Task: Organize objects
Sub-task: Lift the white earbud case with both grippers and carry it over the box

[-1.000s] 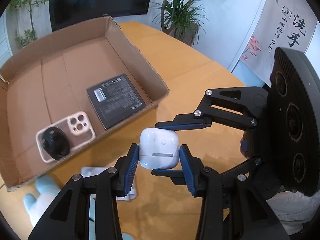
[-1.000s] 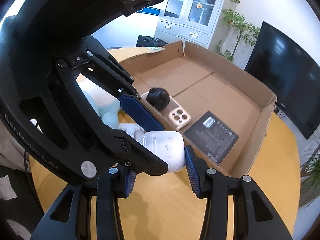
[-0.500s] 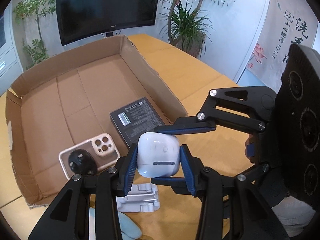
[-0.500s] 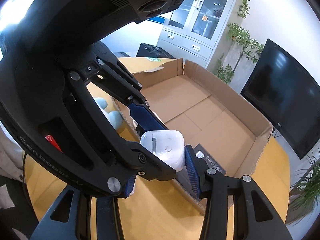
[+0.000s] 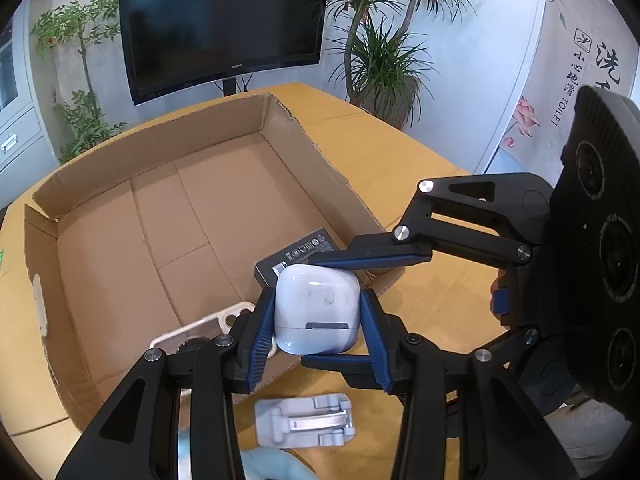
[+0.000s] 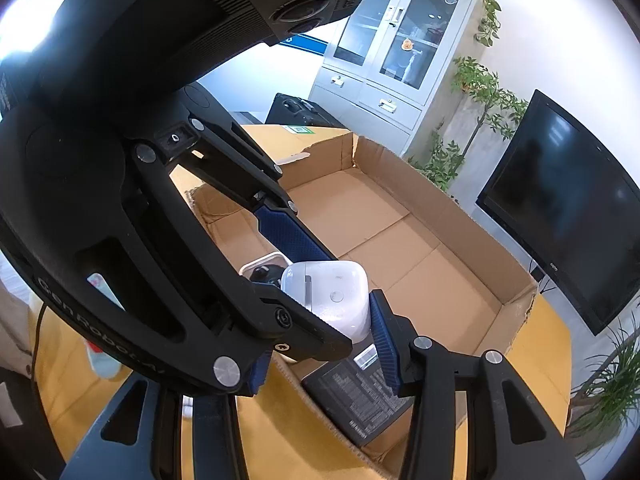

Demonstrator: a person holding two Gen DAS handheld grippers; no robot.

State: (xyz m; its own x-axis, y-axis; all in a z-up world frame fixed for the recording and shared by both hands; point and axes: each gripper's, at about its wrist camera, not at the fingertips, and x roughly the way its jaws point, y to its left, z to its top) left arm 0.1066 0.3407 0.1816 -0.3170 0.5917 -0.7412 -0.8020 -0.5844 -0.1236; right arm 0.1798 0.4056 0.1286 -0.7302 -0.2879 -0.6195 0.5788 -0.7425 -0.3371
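Both claws were clamped on the same little white earbud case (image 5: 317, 309) at once: the left gripper (image 5: 317, 322) pinching its sides, the right gripper (image 5: 344, 308) squeezing it top and bottom from the other side. A second before, the case hung over bare table short of the box; by this point the pair had carried it up and over to the box's (image 5: 100, 240) near wall, so it sat in the air right about above that edge. Neither grip had loosened at all. My guess was the drop into the box was next.

Under the case, inside the box, lay a black packet (image 6: 360, 396) and a phone case (image 5: 224, 318) with some dark round thing on it. Left out on the table, close by, was a grey folding stand (image 5: 306, 420) and a pale blue soft thing (image 5: 276, 466), so the tidying wasn't done.

The table (image 5: 420, 160) was yellowish wood. Behind it stood a big dark TV (image 5: 224, 20), leafy plants (image 5: 380, 48), a grey glass-door cabinet (image 6: 400, 48), and a hanging banner with a toilet sign (image 5: 580, 60).
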